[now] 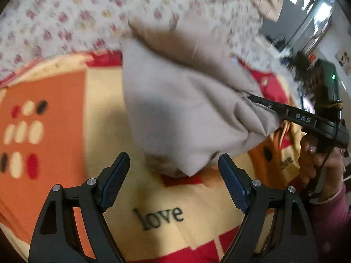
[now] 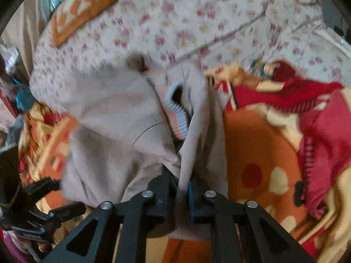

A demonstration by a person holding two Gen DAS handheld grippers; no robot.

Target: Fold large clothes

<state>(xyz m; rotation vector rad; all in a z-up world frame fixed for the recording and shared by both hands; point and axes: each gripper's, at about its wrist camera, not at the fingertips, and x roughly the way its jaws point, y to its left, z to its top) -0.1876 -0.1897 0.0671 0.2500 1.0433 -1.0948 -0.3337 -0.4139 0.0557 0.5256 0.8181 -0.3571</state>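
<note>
Taking the beige garment (image 1: pixel 186 100) as the landmark, it lies bunched on the orange, red and cream blanket (image 1: pixel 54 114) printed with "love", with a floral sheet (image 1: pixel 65 17) beyond it. Off its left side in the left wrist view the blanket is bare, showing only rows of oval spots. Just short of the garment's near, hanging corner sits the left gripper (image 1: pixel 173 175), its jaws wide apart with nothing between them; the corner droops toward the gap but neither pad touches it. At the garment's right edge the right gripper (image 2: pixel 178 188) has its jaws narrowed onto a gathered fold of the beige cloth, which runs up from between the pads, so it appears to be holding that edge. A striped knit cuff (image 2: pixel 177 109) shows in the folds above the grip. To the right of the garment a red fringed cloth (image 2: pixel 318 118) lies heaped on the blanket. The risk from here looks twofold: the right grip seems to take only a thin pinch, so a pull could let the fabric slip free; and the left jaws, closing low, could catch the blanket along with the corner and drag it into the fold.
</note>
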